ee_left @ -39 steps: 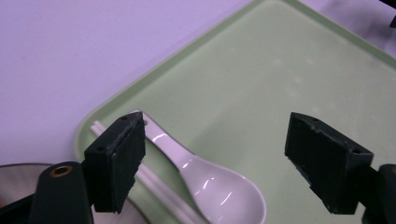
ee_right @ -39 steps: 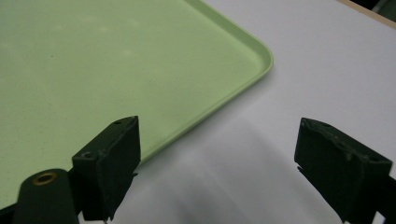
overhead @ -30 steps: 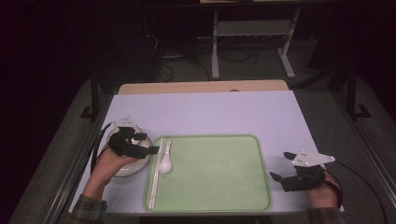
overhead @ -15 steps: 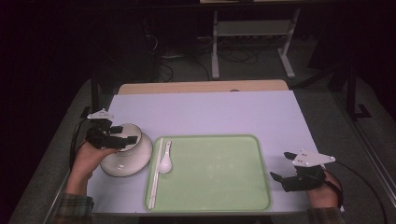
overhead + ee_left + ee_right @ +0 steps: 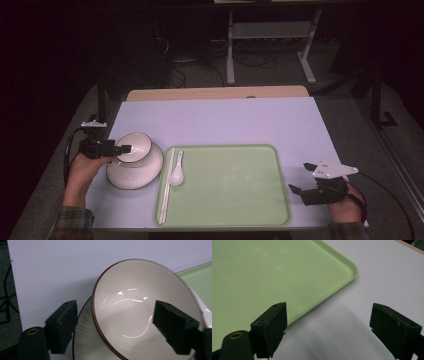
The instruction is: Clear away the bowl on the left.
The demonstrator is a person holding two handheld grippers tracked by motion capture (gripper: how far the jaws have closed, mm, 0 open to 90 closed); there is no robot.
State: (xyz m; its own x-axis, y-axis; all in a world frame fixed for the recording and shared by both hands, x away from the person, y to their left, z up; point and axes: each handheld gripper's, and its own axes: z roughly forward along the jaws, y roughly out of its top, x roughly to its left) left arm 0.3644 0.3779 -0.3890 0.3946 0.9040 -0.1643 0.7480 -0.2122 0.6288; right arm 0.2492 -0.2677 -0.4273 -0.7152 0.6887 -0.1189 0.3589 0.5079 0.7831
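A green tray [image 5: 235, 185] lies on the pale table [image 5: 225, 120], toward its six o'clock edge. Inside the tray, along its nine o'clock rim, rest a pair of white chopsticks [image 5: 166, 186] and, just beside them, a white spoon [image 5: 177, 170] with its bowl end toward six o'clock. Beyond the table at twelve o'clock stands a metal rack [image 5: 272, 37] on the dark floor, with loose cables [image 5: 195, 60] at its nine o'clock side.

Glossy glazed ceramic bowl [image 5: 140, 312], smooth matt green plastic tray [image 5: 235, 185], matt black plastic jaws.
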